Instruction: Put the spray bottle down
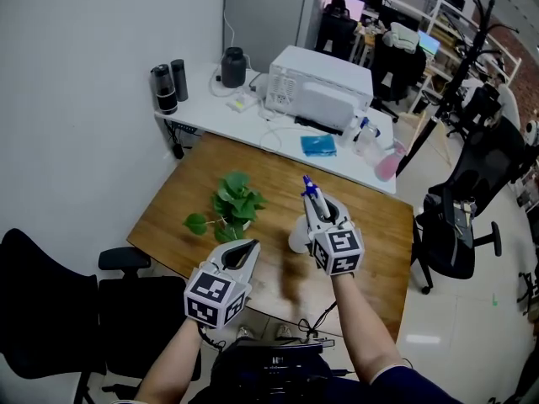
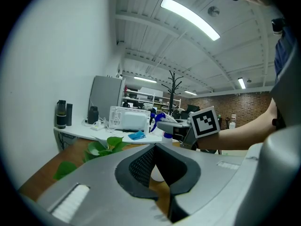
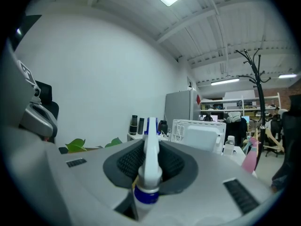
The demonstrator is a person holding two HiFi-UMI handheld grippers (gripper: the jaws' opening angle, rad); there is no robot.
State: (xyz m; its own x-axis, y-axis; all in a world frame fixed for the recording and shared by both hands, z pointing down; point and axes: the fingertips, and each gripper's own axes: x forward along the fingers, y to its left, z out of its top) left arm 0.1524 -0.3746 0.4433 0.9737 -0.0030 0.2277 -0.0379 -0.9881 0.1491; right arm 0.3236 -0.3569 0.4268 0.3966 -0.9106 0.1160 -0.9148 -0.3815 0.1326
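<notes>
My right gripper [image 1: 316,213] is shut on the neck of the spray bottle [image 1: 300,232], a white bottle with a blue and white spray head. The bottle hangs upright, low over the wooden table [image 1: 362,200]; whether its base touches the top I cannot tell. In the right gripper view the bottle [image 3: 149,160] stands between the dark pads of that gripper [image 3: 148,168]. My left gripper [image 1: 246,249] hovers just left of it, slightly open and empty. The left gripper view shows its jaws [image 2: 157,166] with a narrow gap, and beyond them the bottle [image 2: 166,136].
A leafy green plant [image 1: 229,204] stands on the wooden table, left of the bottle. Behind is a white desk [image 1: 210,112] with a white appliance [image 1: 320,87], flasks, a blue cloth [image 1: 318,146] and a pink bottle [image 1: 387,163]. Black chairs [image 1: 50,310] [image 1: 455,225] flank the table.
</notes>
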